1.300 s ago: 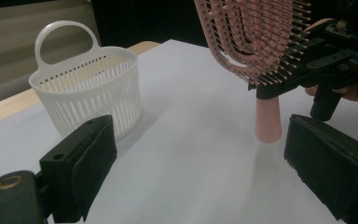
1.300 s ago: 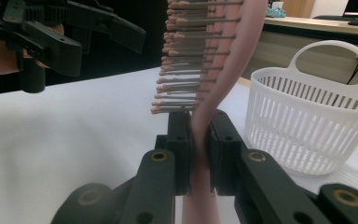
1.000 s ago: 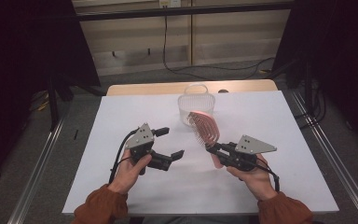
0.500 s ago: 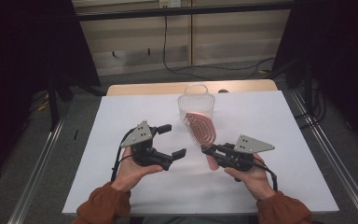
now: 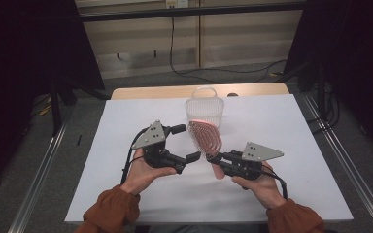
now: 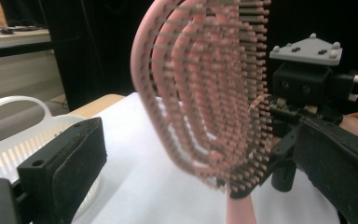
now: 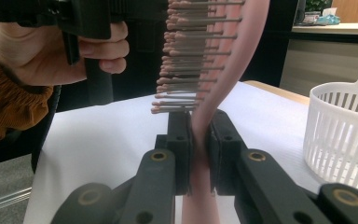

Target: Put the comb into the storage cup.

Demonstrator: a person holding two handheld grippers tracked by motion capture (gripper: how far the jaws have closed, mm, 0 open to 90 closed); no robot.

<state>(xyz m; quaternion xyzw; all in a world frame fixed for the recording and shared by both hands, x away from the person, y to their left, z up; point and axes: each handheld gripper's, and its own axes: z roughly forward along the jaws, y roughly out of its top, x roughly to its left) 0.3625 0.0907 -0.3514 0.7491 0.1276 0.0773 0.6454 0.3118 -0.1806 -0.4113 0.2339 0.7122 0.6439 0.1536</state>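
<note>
Pinching pink brush (image 7: 200, 154) neck, right gripper (image 7: 198, 140) jaws (handle cut off).

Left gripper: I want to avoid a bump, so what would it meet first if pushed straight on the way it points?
Probably the pink plastic hairbrush: its bristled head stands between the left gripper's open jaws, just ahead. The right gripper holds its handle. Depth is uncertain.

In the high view, the centre of the white table (image 5: 126, 121) is taken up by the pink hairbrush (image 5: 206, 138), flanked by the left gripper (image 5: 187, 143) and the right gripper (image 5: 211, 158), with the white basket (image 5: 204, 109) just above, while the left, right and lower parts are left unobstructed.
</note>
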